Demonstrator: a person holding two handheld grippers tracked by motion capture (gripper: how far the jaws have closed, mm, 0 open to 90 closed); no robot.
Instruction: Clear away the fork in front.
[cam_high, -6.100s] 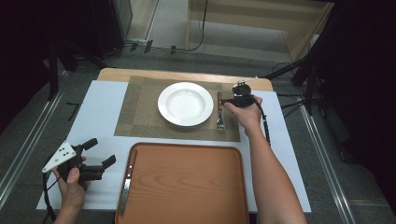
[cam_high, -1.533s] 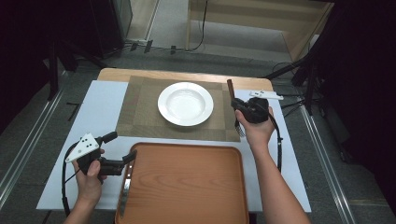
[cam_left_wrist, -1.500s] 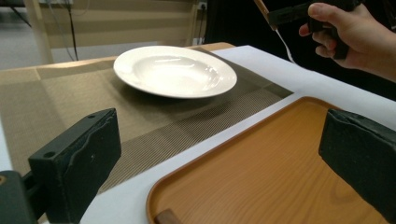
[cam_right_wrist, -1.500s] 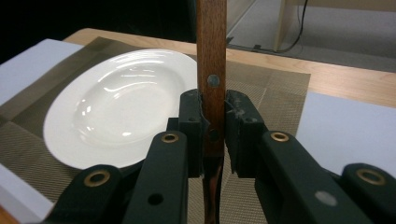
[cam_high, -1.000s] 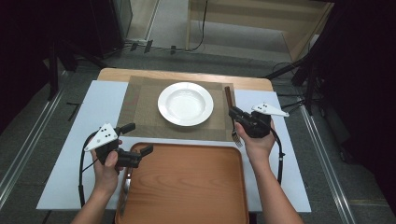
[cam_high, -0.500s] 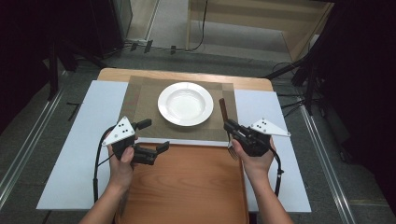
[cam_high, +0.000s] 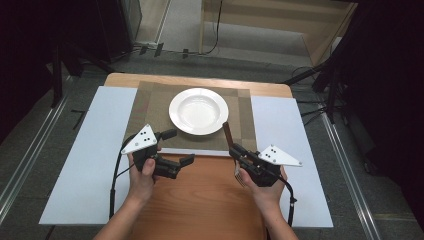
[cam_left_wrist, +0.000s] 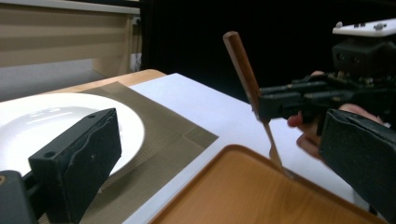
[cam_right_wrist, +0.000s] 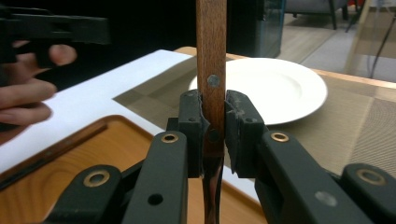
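Lying on a white sheet over a wooden table, the tray (cam_high: 200, 200) sits just before the mat and plate (cam_high: 198, 110). Above the tray's right edge, the right gripper (cam_high: 235, 151) clamps an upright fork (cam_high: 229, 137). The left gripper (cam_high: 180, 147) gapes empty over its left. Grey floor surrounds.

Plate (cam_high: 198, 110): plain white. Placemat (cam_high: 150, 107): brown woven, darker banded border. Tray (cam_high: 200, 200): orange-brown wood grain. Fork (cam_right_wrist: 211, 70): brown wooden handle with metal rivets. Surface (cam_high: 90, 150) cover: white. Both tools black, white plates.
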